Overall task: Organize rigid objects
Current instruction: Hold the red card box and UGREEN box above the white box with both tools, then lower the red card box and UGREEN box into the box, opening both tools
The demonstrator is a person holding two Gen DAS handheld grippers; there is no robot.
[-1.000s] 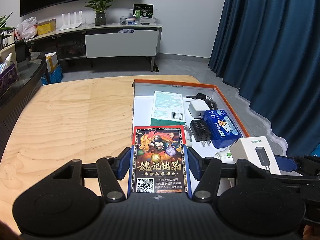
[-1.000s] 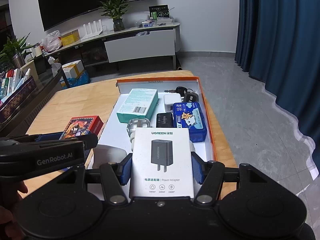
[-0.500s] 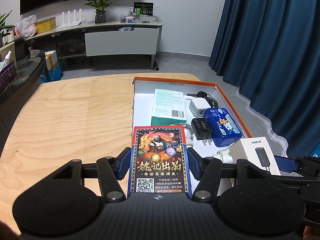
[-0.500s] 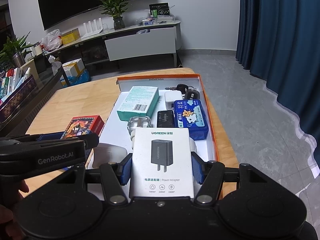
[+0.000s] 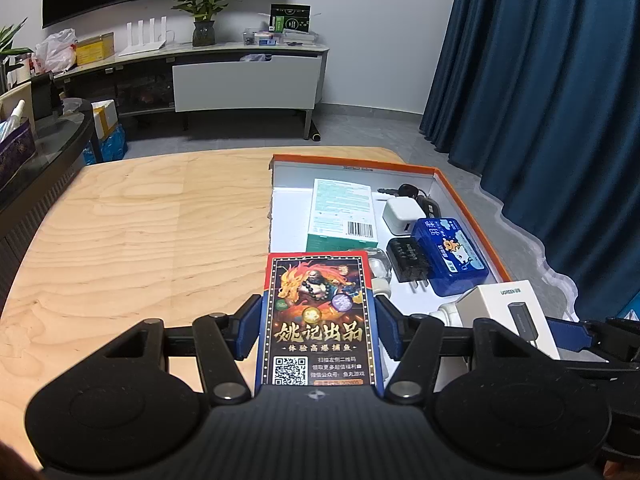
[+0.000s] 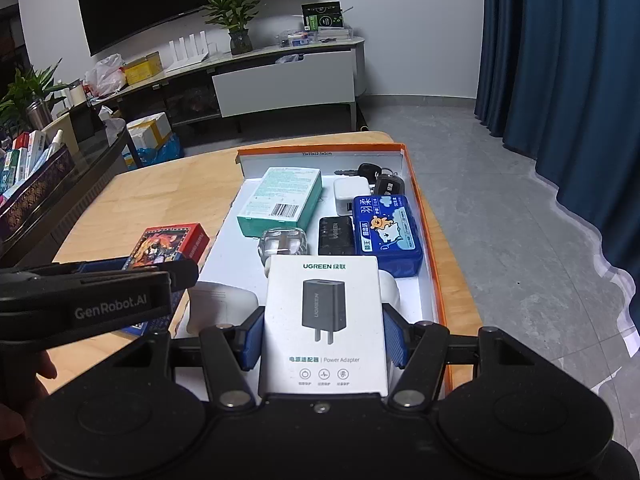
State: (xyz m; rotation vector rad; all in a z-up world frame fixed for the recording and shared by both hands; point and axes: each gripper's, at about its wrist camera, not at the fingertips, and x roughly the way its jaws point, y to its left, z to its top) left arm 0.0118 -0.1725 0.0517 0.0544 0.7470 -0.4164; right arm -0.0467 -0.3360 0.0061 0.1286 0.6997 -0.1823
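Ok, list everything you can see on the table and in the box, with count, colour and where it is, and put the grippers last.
table: one, light wood, under everything
tray box: one, orange rim, white inside, right part of table
teal box: one, teal and white, far left in tray
white charger: one, white, far middle of tray
keys: one bunch, black, far right corner of tray
blue tin: one, blue, right side of tray
black charger: one, black, left of blue tin
clear case: one, transparent, tray middle
card box: one, red and blue, in left gripper
adapter box: one, white, in right gripper
left gripper: black, blue pads, gripping
right gripper: black, blue pads, gripping
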